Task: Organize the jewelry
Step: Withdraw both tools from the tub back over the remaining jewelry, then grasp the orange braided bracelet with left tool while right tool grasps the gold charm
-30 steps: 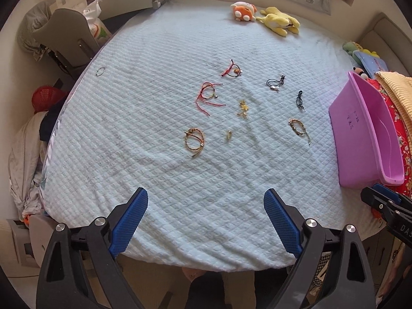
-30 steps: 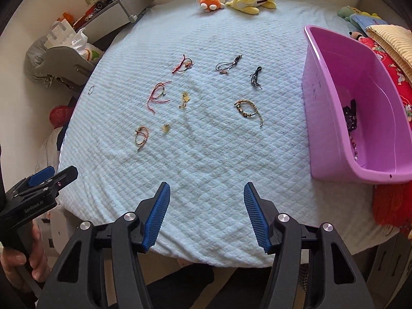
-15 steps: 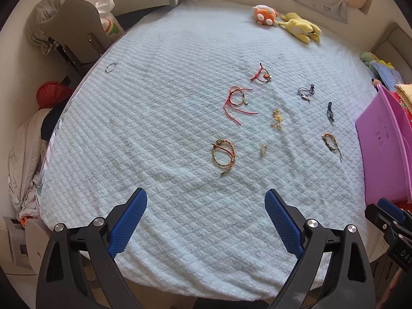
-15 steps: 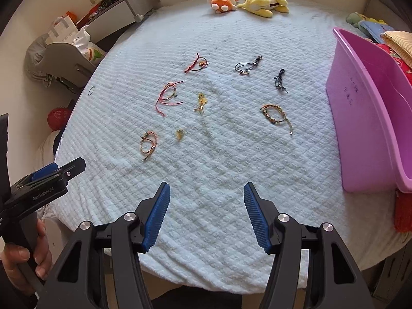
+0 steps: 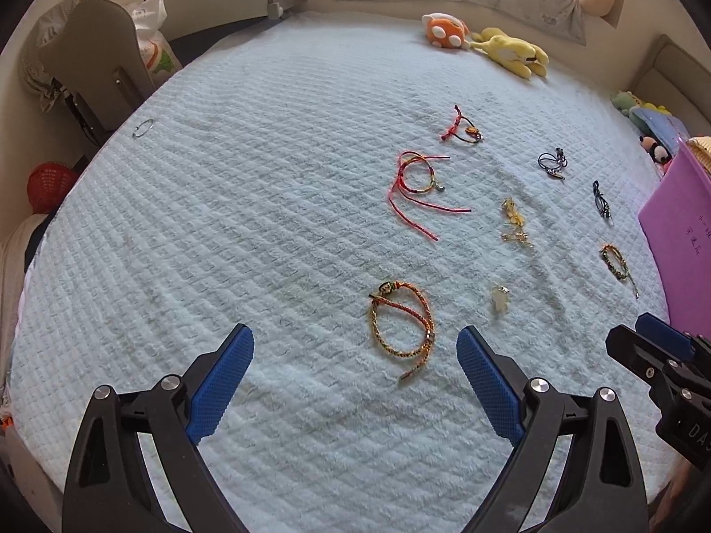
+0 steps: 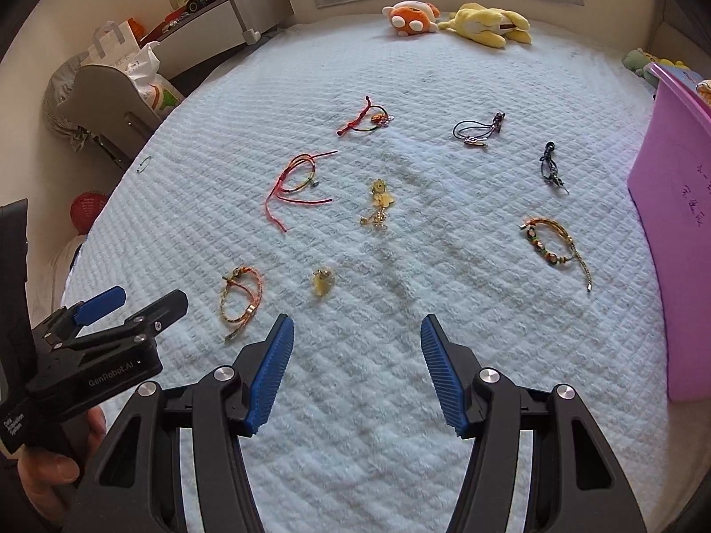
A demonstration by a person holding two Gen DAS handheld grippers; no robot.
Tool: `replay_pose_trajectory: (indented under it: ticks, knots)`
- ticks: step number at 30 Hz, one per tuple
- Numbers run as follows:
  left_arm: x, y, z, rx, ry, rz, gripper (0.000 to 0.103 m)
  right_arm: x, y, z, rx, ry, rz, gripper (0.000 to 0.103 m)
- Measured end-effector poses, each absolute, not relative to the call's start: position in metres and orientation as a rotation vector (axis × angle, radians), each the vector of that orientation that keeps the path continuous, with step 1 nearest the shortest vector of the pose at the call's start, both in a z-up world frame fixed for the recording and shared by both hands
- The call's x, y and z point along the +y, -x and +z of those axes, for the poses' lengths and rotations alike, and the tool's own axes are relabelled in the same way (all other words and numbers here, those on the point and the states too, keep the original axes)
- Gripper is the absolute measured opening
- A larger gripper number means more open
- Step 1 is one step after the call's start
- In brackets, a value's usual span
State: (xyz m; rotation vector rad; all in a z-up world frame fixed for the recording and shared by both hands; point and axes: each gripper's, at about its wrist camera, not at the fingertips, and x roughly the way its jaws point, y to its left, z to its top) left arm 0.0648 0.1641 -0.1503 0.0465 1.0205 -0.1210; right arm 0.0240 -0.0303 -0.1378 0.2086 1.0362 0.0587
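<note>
Left gripper (image 5: pixel 355 373) fingers spread, right gripper (image 6: pixel 355 371) likewise, seemingly level

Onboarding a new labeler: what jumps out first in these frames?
Bracelets scattered across the middle of the pale blue quilted bedspread, the red cord bracelet loudest. A purple bin stands at the right edge, and two plush toys lie at the far end. Both claws, left and right, hover open in front.

Soft, even daylight, sharp focus, faint shadows, strong fisheye bending and dark corners
</note>
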Motion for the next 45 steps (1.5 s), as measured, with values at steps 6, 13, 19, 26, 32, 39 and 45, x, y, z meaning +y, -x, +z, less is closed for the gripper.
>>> replay_pose_trajectory:
  ticks: [6, 13, 19, 26, 32, 39, 45]
  knots:
    - [0.163, -0.081, -0.191, 0.984, -0.058, -0.182, 0.091, -0.014, -0.050, -0.181, 1.000, -0.180, 0.055, 0.057]
    - [0.165, -0.087, -0.209, 0.969, -0.037, -0.197, 0.091, -0.003, -0.059, -0.201, 0.980, -0.139, 0.062, 0.057]
    - [0.166, -0.089, -0.216, 0.963, -0.022, -0.191, 0.091, 0.001, -0.065, -0.206, 0.966, -0.133, 0.066, 0.057]
    - [0.165, -0.089, -0.222, 0.956, -0.058, -0.211, 0.089, 0.000, -0.072, -0.212, 0.983, -0.140, 0.082, 0.057]
    - [0.155, -0.087, -0.224, 0.946, -0.114, -0.233, 0.073, 0.003, -0.078, -0.215, 0.999, -0.132, 0.085, 0.054]
    - [0.149, -0.084, -0.225, 0.938, -0.140, -0.255, 0.052, 0.011, -0.081, -0.219, 1.014, -0.080, 0.088, 0.037]
    - [0.148, -0.084, -0.223, 0.944, -0.130, -0.261, 0.029, 0.018, -0.080, -0.219, 1.013, -0.035, 0.096, 0.012]
